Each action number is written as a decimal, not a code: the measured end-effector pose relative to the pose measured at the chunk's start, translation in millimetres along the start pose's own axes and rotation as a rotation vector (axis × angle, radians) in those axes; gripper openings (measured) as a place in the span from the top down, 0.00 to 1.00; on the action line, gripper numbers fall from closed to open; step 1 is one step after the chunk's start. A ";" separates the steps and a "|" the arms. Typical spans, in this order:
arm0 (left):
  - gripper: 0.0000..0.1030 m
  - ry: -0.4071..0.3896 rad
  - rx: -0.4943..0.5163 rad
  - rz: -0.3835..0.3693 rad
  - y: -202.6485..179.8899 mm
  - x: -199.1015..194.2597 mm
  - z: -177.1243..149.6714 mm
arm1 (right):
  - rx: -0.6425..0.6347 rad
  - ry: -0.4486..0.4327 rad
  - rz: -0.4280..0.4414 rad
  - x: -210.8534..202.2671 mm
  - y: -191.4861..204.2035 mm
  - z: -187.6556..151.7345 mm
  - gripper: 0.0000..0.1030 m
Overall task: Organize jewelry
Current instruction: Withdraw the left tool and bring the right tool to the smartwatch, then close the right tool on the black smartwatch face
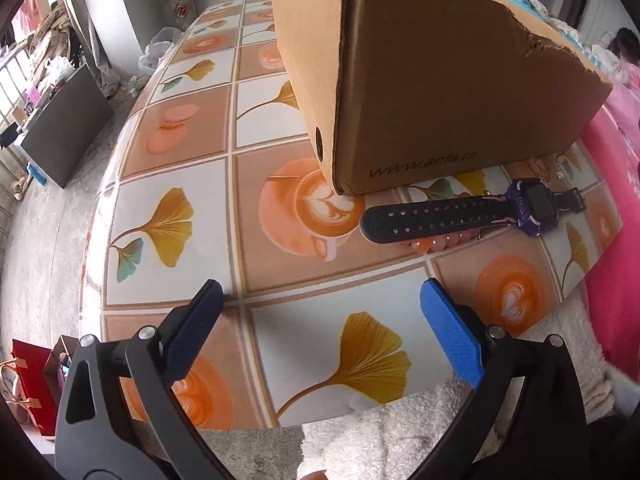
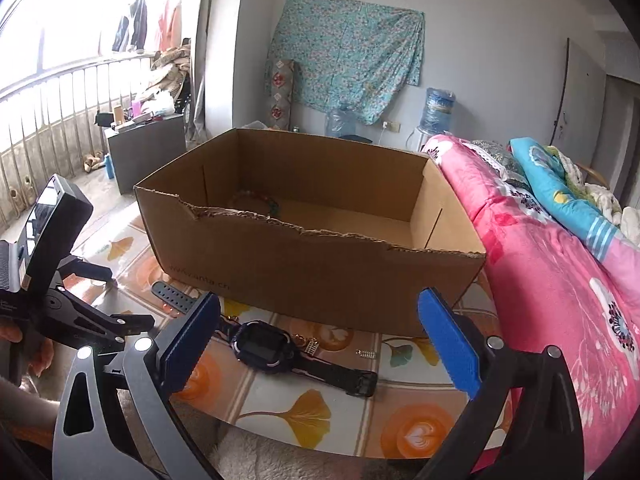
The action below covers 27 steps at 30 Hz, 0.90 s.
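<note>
A dark blue smartwatch (image 1: 480,210) (image 2: 264,342) lies flat on the patterned table in front of an open cardboard box (image 1: 440,80) (image 2: 312,232). A pink bead bracelet (image 1: 432,243) lies partly under its strap. A small gold charm (image 2: 310,346) and a small metal clasp (image 2: 366,354) lie beside the watch. A beaded necklace (image 2: 256,202) lies inside the box at its left. My left gripper (image 1: 320,300) is open and empty, near the table's front edge, left of the watch. My right gripper (image 2: 318,316) is open and empty, above the watch.
The table (image 1: 180,216) carries a leaf-and-coffee print. A pink bed cover (image 2: 560,280) runs along the right. The left gripper's body (image 2: 52,264) shows at the left of the right wrist view. A dark cabinet (image 2: 144,148) stands behind the box.
</note>
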<state>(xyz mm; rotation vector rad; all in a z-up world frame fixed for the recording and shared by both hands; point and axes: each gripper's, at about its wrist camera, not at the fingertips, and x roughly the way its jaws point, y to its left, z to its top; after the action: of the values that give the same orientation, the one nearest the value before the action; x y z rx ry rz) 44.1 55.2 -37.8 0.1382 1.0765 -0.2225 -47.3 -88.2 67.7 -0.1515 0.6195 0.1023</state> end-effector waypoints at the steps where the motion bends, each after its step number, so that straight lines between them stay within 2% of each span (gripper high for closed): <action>1: 0.07 -0.004 0.002 0.002 0.1 -0.2 -0.3 | 0.003 0.023 0.017 5.3 3.3 -0.3 0.06; 3: 0.07 -0.010 0.001 0.003 0.1 -0.7 -1.3 | 0.026 0.060 0.065 14.6 7.7 -1.2 0.08; 7: 0.07 -0.035 -0.007 0.010 -1.2 -2.0 -5.3 | 0.071 0.139 0.157 34.6 10.8 -5.2 0.24; 9: 0.07 -0.045 -0.014 0.016 -1.9 -2.5 -6.3 | 0.081 0.178 0.173 43.9 12.1 -8.9 0.36; 14: 0.07 -0.094 -0.012 0.019 -4.2 -4.0 -9.8 | 0.107 0.260 0.190 62.6 11.3 -16.1 0.49; 17: 0.07 -0.084 0.008 0.007 -3.3 -5.0 -7.4 | 0.115 0.295 0.201 69.1 12.7 -21.0 0.55; 19: 0.08 -0.113 -0.013 -0.058 1.0 -12.1 -5.5 | 0.110 0.305 0.187 70.8 14.2 -23.2 0.55; 23: 0.09 -0.190 -0.061 -0.273 5.5 -30.7 1.7 | 0.104 0.305 0.180 70.2 14.7 -23.4 0.55; 24: 0.14 -0.192 -0.071 -0.321 4.5 -32.0 4.3 | 0.104 0.306 0.177 71.0 13.4 -23.7 0.55; 25: 0.24 -0.185 -0.083 -0.364 3.6 -30.7 7.1 | 0.103 0.308 0.173 71.5 12.9 -23.8 0.55; 27: 0.32 -0.154 -0.109 -0.407 1.4 -22.7 12.5 | 0.114 0.312 0.178 73.3 10.7 -23.0 0.55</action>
<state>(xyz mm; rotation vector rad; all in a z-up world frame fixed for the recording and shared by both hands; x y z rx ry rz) 44.8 56.4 -11.9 -0.1960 0.9526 -0.5305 -2.5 -77.9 5.2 -0.0001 0.9483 0.2177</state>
